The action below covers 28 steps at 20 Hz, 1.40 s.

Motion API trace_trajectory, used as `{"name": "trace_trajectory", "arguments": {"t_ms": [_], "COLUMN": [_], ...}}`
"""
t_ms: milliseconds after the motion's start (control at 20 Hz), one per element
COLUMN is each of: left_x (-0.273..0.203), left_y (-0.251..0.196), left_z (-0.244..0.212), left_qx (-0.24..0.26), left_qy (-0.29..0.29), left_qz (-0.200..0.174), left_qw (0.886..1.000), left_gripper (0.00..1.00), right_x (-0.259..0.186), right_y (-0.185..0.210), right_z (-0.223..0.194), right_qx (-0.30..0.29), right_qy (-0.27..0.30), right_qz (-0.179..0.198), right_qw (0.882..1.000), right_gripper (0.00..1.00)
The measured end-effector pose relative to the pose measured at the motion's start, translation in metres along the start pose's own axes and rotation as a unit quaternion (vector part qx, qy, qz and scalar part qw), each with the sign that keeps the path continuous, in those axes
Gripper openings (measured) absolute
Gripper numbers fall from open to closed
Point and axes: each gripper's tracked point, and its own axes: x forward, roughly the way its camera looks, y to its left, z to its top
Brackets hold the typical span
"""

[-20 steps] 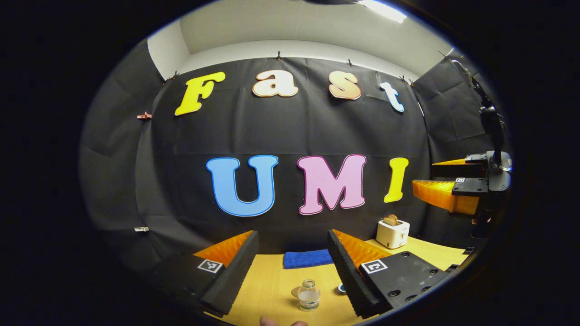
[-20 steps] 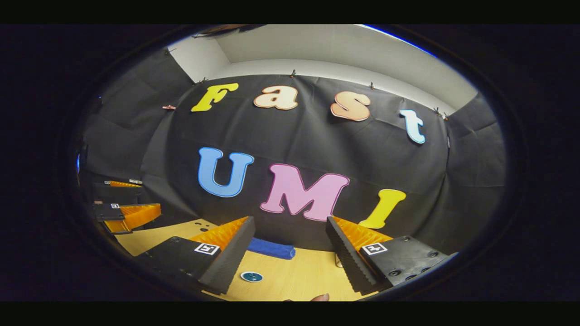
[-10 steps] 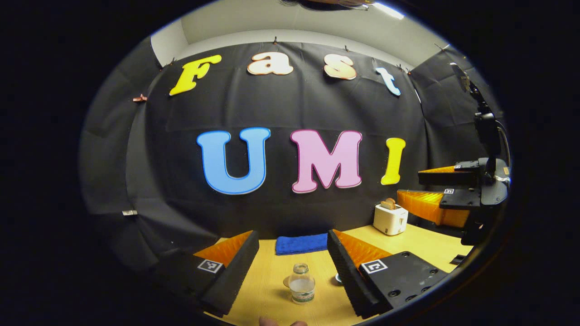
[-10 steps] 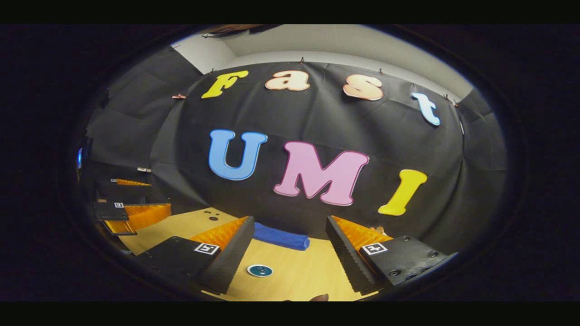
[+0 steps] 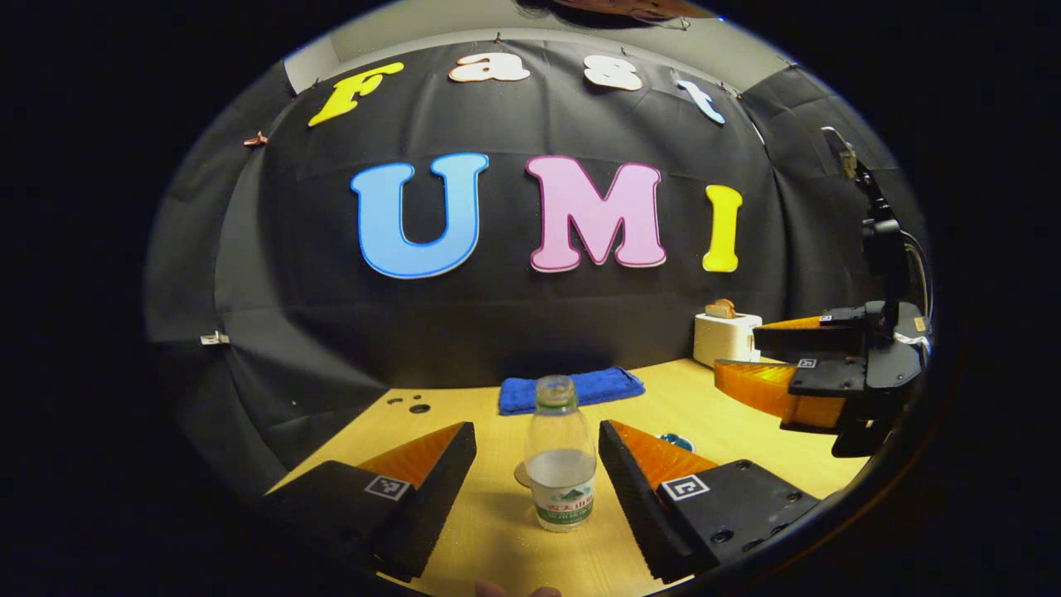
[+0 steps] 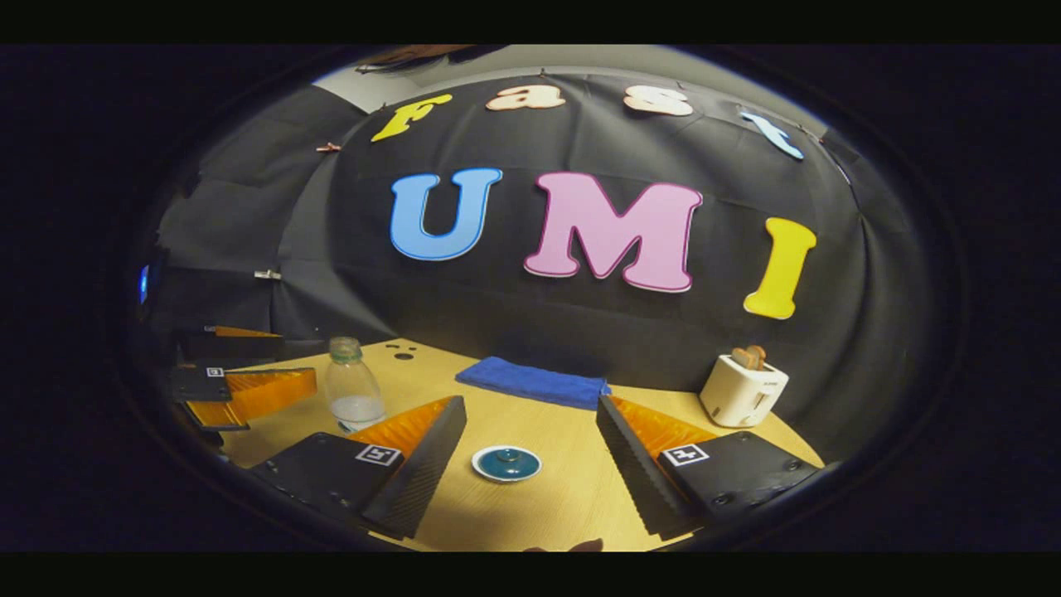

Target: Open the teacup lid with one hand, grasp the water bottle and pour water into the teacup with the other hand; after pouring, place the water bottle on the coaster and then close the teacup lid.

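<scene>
Bare wooden table [image 5: 489,539] lies open either side of the upright water bottle [image 5: 562,452] standing between the left gripper's [image 5: 537,448] spread fingers; beyond, a blue towel [image 5: 572,388] lines the back edge; a white toaster [image 6: 743,388] blocks the far right corner; the teacup lid [image 6: 506,463] sits unobstructed.

In the left gripper view the left gripper's right black-and-orange finger [image 5: 642,464] hides most of the teal-lidded teacup [image 5: 675,440] on the pale wooden table [image 5: 464,406], the clear plastic water bottle [image 5: 561,456] covers most of the round coaster [image 5: 521,475], and the bottle's green label is too small to tell.
</scene>
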Motion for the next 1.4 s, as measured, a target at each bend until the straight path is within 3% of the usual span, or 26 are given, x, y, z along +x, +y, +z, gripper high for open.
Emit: {"name": "trace_trajectory", "arguments": {"t_ms": [300, 550, 600, 700, 900, 1050, 1200, 1400], "left_x": [0.021, 0.027, 0.028, 0.029, 0.031, 0.033, 0.035, 0.040], "left_y": [-0.005, -0.008, -0.009, -0.010, -0.014, -0.016, -0.019, -0.019], "left_z": [-0.046, -0.059, -0.060, -0.059, -0.064, -0.067, -0.070, -0.073], "left_qx": [-0.026, -0.027, -0.027, -0.020, -0.024, -0.030, -0.027, -0.030], "left_qy": [0.013, 0.017, 0.018, 0.015, 0.018, 0.023, 0.025, 0.028], "left_qz": [-0.014, -0.024, -0.025, -0.024, -0.027, -0.026, -0.023, -0.018], "left_qw": [0.999, 0.999, 0.999, 0.999, 0.999, 0.999, 0.999, 0.999], "left_gripper": [0.94, 0.94, 0.98, 0.94, 0.94, 0.94, 0.94, 0.94], "right_x": [0.029, 0.052, 0.057, 0.065, 0.076, 0.081, 0.085, 0.085], "right_y": [0.006, 0.019, 0.017, 0.015, 0.017, 0.022, 0.028, 0.032], "right_z": [-0.047, -0.075, -0.082, -0.094, -0.107, -0.118, -0.122, -0.121], "right_qx": [-0.015, -0.016, -0.017, -0.010, 0.011, 0.005, 0.015, 0.020], "right_qy": [0.019, 0.051, 0.059, 0.078, 0.100, 0.118, 0.123, 0.117], "right_qz": [0.014, 0.035, 0.033, 0.032, 0.043, 0.051, 0.065, 0.073], "right_qw": [1.000, 0.998, 0.998, 0.996, 0.994, 0.992, 0.990, 0.990], "right_gripper": [0.98, 0.96, 0.94, 0.92, 0.72, 0.71, 0.49, 0.28]}}
